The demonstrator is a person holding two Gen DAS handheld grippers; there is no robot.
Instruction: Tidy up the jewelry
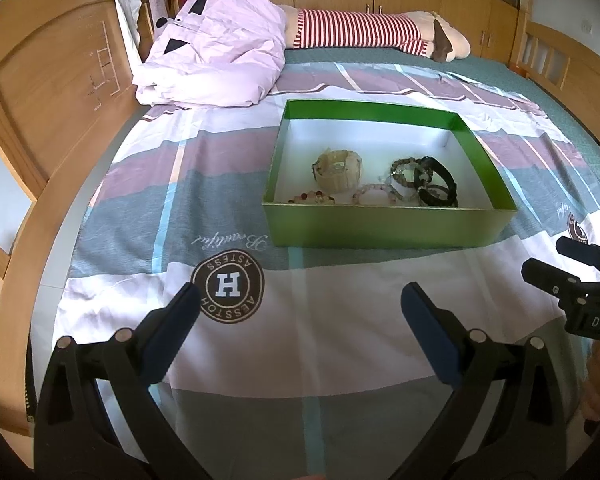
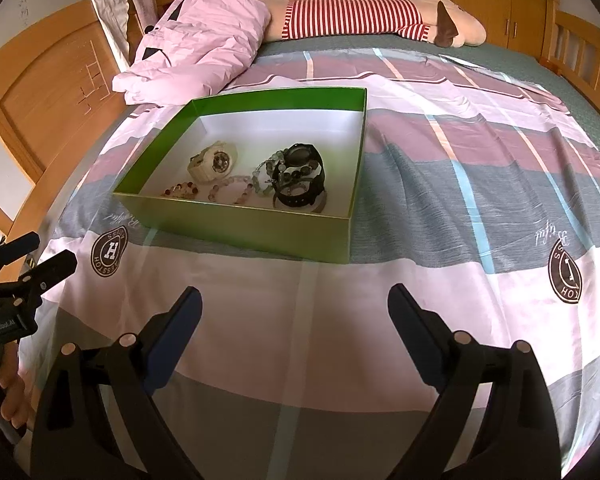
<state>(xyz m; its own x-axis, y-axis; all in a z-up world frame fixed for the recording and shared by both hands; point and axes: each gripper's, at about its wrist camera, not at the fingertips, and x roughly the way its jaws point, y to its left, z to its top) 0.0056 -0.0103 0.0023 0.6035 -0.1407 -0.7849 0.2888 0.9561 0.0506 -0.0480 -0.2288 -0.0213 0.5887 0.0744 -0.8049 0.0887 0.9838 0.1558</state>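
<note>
A green box (image 1: 384, 226) (image 2: 236, 228) with a white inside stands on the bed. In it lie a cream watch (image 1: 337, 170) (image 2: 213, 163), a black watch (image 1: 440, 186) (image 2: 300, 176), and several bead bracelets (image 1: 374, 196) (image 2: 228, 190). My left gripper (image 1: 300, 304) is open and empty, above the sheet in front of the box; it also shows at the left edge of the right wrist view (image 2: 36, 254). My right gripper (image 2: 294, 304) is open and empty, in front of the box's right corner; it shows at the right edge of the left wrist view (image 1: 548, 260).
A striped sheet (image 1: 340, 320) (image 2: 460, 184) with round logos covers the bed. A folded pink quilt (image 1: 216, 48) (image 2: 196, 52) and a striped plush toy (image 1: 364, 28) (image 2: 360, 18) lie at the far end. A wooden headboard (image 1: 48, 92) stands at the left.
</note>
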